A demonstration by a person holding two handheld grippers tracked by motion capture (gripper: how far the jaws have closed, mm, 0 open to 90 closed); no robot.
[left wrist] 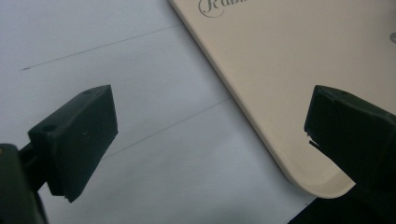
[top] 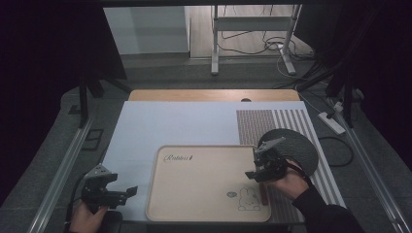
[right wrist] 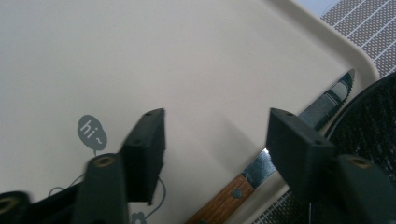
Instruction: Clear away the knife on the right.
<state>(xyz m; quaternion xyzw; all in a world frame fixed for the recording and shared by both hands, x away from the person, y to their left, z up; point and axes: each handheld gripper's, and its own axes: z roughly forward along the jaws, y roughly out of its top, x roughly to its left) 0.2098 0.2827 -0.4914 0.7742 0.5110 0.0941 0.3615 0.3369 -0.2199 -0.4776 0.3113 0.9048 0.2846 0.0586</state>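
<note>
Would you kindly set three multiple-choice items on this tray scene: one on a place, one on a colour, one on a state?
1. Where does the knife lie?
A. on the tray's right rim
B. across the tray's middle
C. on the white sheet

2. What colour is the tray?
A. blue
B. cream
C. black

3. How do the right tongs stand?
A. shut on the knife
B. open, holding nothing
C. shut on the dark round mat

Key: 1 A, the wooden handle rests along that rim; 2 B, its surface is cream; 3 B, the jaws stand apart.
</note>
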